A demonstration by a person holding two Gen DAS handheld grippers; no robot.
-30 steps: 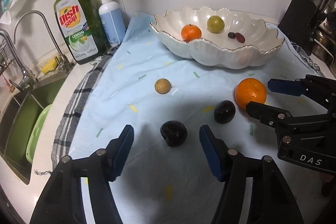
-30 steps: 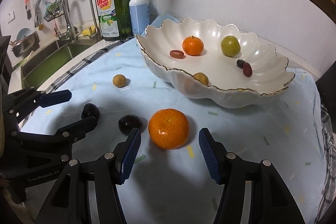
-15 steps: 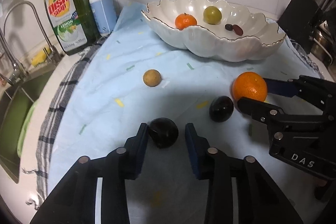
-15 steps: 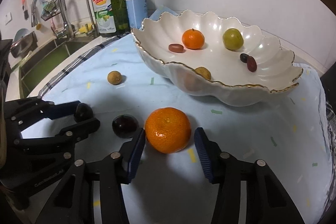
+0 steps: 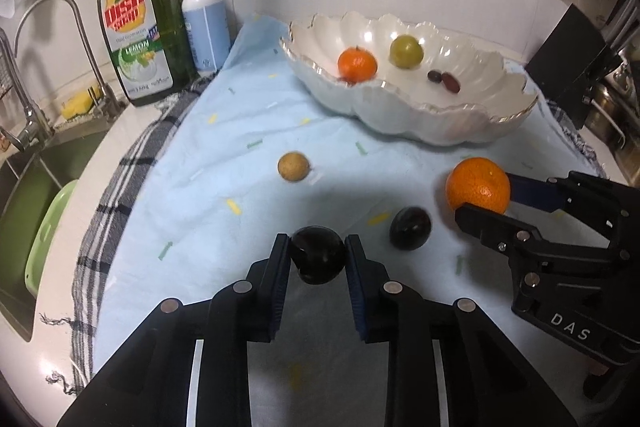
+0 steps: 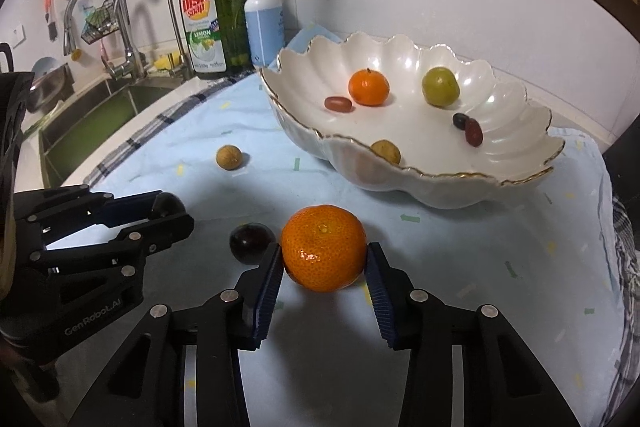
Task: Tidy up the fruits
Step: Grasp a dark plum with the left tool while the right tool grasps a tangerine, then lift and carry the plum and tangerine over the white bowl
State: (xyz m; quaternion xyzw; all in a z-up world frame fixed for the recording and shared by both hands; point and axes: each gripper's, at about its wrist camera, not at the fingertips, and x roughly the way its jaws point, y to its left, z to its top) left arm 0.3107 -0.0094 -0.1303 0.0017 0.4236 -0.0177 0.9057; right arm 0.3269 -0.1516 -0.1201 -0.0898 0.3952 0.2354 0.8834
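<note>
Now left gripper (image 5: pixel 318 254) clamps dark plum (image 5: pixel 318 254), right gripper (image 6: pixel 324 267) clamps tangerine (image 6: pixel 323 247); both look soft-skinned, round, best pinched gently across mid-width.

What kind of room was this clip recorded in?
Most likely a home kitchen counter: a sink with a faucet, a dish soap bottle, and a scalloped fruit bowl on a cloth.

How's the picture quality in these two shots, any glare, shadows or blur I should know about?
Left wrist view: fisheye bends the back wall, the dish soap bottle label is soft, and a dark shadow lies on the cloth ahead of the left gripper. Right wrist view: sharper; glare spots shine inside the bowl, and the orange is crisp.
</note>
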